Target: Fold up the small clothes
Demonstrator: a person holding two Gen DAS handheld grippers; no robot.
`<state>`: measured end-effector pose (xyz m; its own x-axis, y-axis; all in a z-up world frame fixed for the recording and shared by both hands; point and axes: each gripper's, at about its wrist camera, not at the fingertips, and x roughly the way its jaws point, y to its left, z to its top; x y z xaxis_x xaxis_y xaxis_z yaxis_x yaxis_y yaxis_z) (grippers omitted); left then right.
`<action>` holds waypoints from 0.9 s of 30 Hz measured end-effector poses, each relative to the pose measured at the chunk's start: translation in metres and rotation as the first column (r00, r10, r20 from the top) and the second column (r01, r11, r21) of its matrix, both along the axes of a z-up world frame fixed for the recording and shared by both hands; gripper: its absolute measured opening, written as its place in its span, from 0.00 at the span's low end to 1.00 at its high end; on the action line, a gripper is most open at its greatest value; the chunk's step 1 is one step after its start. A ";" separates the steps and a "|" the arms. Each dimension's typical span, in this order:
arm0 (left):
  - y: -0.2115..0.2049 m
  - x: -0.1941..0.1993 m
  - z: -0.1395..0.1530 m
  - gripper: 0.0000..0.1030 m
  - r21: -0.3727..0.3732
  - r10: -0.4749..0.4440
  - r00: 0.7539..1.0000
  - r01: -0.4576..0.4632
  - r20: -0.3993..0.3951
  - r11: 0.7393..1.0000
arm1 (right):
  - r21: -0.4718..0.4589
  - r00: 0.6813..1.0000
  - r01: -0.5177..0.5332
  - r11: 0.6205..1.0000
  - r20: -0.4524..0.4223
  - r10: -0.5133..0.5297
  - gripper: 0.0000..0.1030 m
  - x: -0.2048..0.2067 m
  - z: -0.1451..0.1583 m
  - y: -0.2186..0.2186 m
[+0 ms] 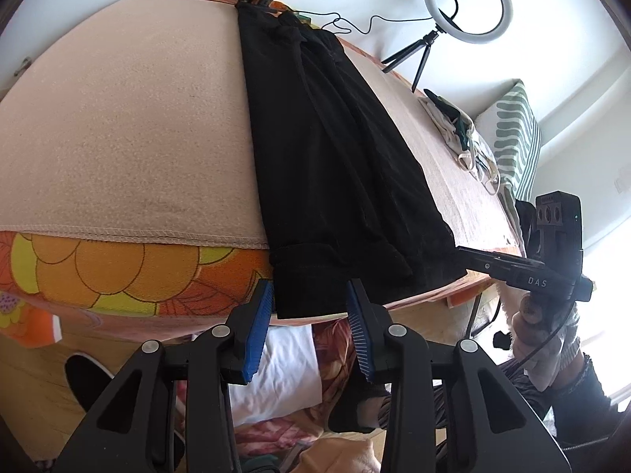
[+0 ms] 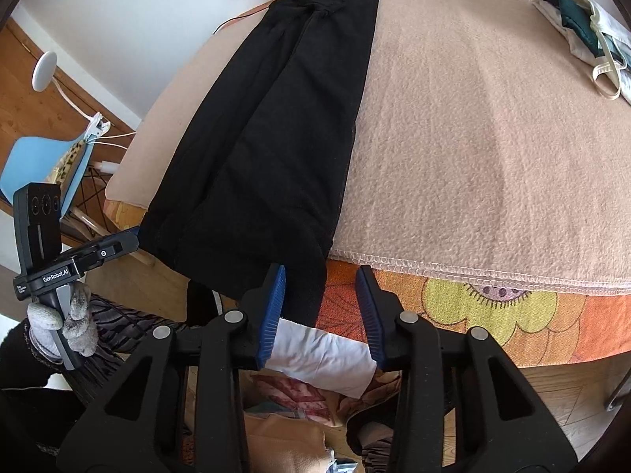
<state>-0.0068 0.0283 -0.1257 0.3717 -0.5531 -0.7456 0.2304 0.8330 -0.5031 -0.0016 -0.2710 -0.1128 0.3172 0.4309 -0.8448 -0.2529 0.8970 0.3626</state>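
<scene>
The black garment (image 1: 335, 165) is the landmark: a long dark piece, apparently trousers folded lengthwise, laid along the beige blanket (image 1: 118, 126) from the far edge of the table to the near one, its hem end hanging slightly over the flowered cloth (image 1: 98, 272) at the table's near edge.

Left of the garment's hem, seen from the right wrist camera, the left gripper (image 2: 134, 236) comes in from the side, held by a gloved left hand (image 2: 65, 325); its tip sits at the garment's near left corner. From its own camera its blue-padded fingers (image 1: 260, 315) stand spread, the hem between and just beyond them, nothing clamped.

Right of that, the right gripper (image 2: 321, 307) faces the hem's right corner, jaws likewise parted and holding nothing; the dark cloth edge lies just at its left pad. In the left wrist view its tip reaches toward the garment's right corner, though whether it touches the fabric is hard to judge through the lens distortion.

Far right of the garment, a small pile of pale clothes (image 2: 583, 23) waits near the table edge, and a ring light (image 1: 467, 2) stands behind.

The step in hand looks like taking both hem corners to fold the length in half. To do it well, each gripper should bite all layers at its corner, level with the other, then lift together and carry the hem straight toward the waistband so the edges stay aligned.
</scene>
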 end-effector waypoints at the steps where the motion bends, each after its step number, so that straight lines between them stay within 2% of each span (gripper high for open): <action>1: -0.002 0.001 0.000 0.31 0.004 -0.003 1.000 0.003 0.001 1.000 | 0.005 1.000 -0.006 1.000 -0.004 0.006 0.30 0.001 0.000 0.001; 2: -0.001 0.001 -0.001 0.26 0.007 -0.007 1.000 0.007 0.005 1.000 | 0.008 1.000 -0.011 1.000 -0.008 0.011 0.23 0.002 -0.002 0.002; 3: 0.002 -0.001 -0.002 0.13 0.015 -0.011 1.000 0.011 0.010 1.000 | 0.000 1.000 -0.014 1.000 -0.003 0.014 0.14 0.002 -0.002 0.004; 4: 0.000 -0.002 -0.002 0.04 0.024 -0.014 1.000 0.014 0.018 1.000 | -0.002 1.000 -0.017 1.000 -0.005 0.017 0.09 0.003 -0.003 0.004; 6: -0.002 -0.004 0.001 0.02 0.032 -0.014 0.999 0.013 0.040 0.999 | 0.030 1.000 -0.003 1.000 -0.019 0.004 0.04 0.003 -0.004 0.000; 10: -0.001 -0.009 0.007 0.02 0.034 -0.014 0.997 0.012 0.072 0.999 | 0.096 1.000 0.026 0.995 0.002 -0.026 0.04 -0.004 0.007 -0.017; 14: -0.002 -0.009 0.003 0.02 0.045 -0.024 0.997 0.021 0.070 0.999 | 0.096 0.999 0.036 0.995 -0.015 -0.035 0.04 -0.003 0.000 -0.017; 18: -0.003 -0.009 0.004 0.02 0.023 -0.027 0.998 0.025 0.059 0.999 | 0.109 0.999 0.020 0.994 -0.037 -0.016 0.04 -0.001 -0.003 -0.012; 27: 0.002 0.005 0.036 0.02 -0.027 -0.013 0.994 0.016 0.112 1.000 | 0.270 0.997 0.075 0.960 -0.033 -0.069 0.04 0.015 0.018 -0.024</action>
